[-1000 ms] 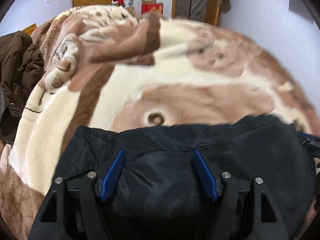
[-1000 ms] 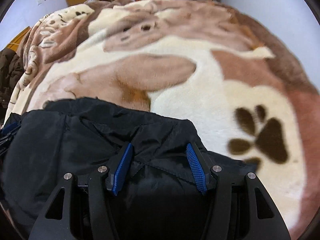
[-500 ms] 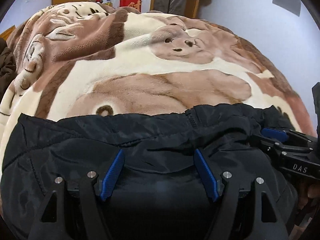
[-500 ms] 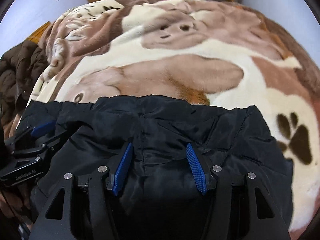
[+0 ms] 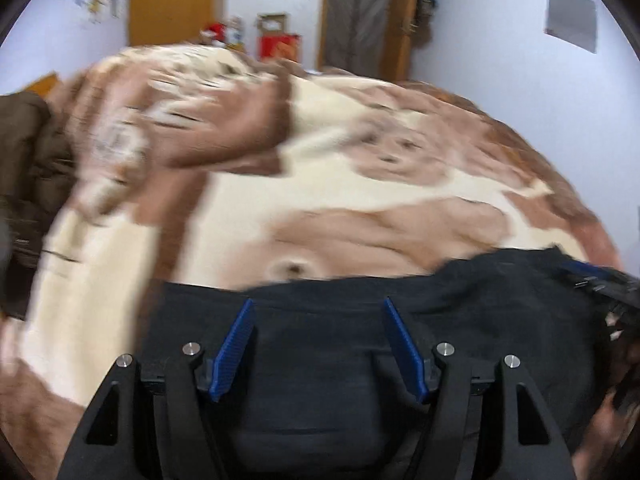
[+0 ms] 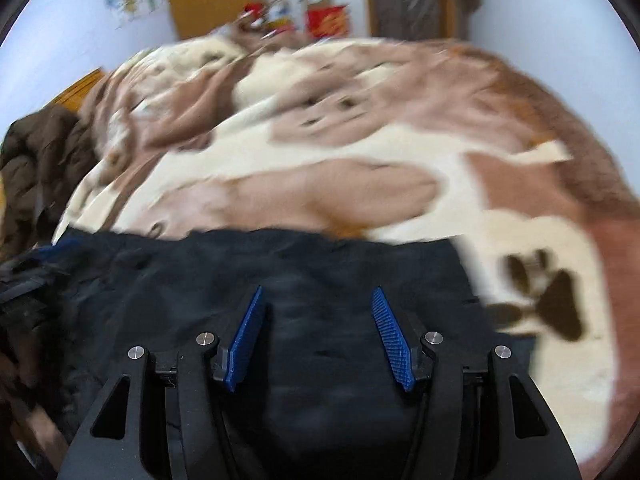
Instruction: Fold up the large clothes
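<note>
My left gripper has its two blue-padded fingers spread wide apart, with the black jacket lying between and beneath them; I cannot tell whether the pads actually touch the fabric. My right gripper is spread just as wide over the same black jacket, and here too contact is unclear. Neither tool is clamped on anything.

The jacket is a dark, slightly shiny padded garment, bunched and wrinkled, lying along the near edge of the bed on a plush brown-and-cream blanket printed with cartoon animals and, in the right view, a dark paw print. Its far edge runs roughly straight across the blanket. Both views are blurred. A brown coat is heaped at the bed's left edge.
</note>
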Motion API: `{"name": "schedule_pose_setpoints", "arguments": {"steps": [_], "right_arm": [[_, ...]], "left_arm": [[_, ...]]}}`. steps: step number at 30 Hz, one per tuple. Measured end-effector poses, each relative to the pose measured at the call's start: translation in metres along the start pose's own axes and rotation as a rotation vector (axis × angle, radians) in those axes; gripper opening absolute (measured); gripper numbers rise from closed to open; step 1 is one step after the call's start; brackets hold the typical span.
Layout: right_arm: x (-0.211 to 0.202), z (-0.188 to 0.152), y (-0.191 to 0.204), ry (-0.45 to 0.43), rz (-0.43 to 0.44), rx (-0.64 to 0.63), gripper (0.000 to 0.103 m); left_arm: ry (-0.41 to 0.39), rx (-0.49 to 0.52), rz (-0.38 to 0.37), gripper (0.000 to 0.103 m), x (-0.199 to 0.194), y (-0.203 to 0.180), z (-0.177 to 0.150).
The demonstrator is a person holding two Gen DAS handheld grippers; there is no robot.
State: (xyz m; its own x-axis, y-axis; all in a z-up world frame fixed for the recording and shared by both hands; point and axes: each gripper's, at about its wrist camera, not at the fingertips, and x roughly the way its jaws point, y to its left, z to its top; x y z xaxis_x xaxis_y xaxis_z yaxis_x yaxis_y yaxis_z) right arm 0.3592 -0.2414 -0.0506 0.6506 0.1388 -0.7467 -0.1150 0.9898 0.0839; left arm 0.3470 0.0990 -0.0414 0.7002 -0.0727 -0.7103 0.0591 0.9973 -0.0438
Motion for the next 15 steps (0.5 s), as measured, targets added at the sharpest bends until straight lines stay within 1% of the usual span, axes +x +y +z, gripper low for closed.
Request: {"name": "schedule_pose_setpoints", "arguments": {"steps": [1,2,4,5,6,9,15], "right_arm": [[0.005,-0.001,-0.011,0.017,-0.022,0.018,0.056],[0.016,-0.006,-0.024,0.056,-0.06,0.041,0.056],[0.032,-0.016,-0.037,0.092,-0.049,0.058,0.056],[0.036,-0.022,-0.04,0.084,-0.048,0.059,0.056],[0.037,-0.024,-0.039,0.07,-0.053,0.054,0.056],[0.043,-0.027,-0.034,0.057,-0.087,0.029,0.057],[0.052,-0.029,-0.042,0.06,-0.084,0.059,0.057]], "left_arm": [[0.011,-0.012,0.042,0.068,0.004,0.016,-0.002],[0.045,-0.047,0.071,0.068,0.013,0.035,-0.007],[0.097,-0.088,0.073,0.069,0.031,0.057,-0.019],[0.109,-0.111,0.041,0.069,0.038,0.062,-0.025],[0.103,-0.126,0.025,0.069,0.042,0.064,-0.031],[0.084,-0.131,0.022,0.071,0.056,0.06,-0.037],[0.084,-0.142,0.019,0.072,0.072,0.055,-0.043]]}}
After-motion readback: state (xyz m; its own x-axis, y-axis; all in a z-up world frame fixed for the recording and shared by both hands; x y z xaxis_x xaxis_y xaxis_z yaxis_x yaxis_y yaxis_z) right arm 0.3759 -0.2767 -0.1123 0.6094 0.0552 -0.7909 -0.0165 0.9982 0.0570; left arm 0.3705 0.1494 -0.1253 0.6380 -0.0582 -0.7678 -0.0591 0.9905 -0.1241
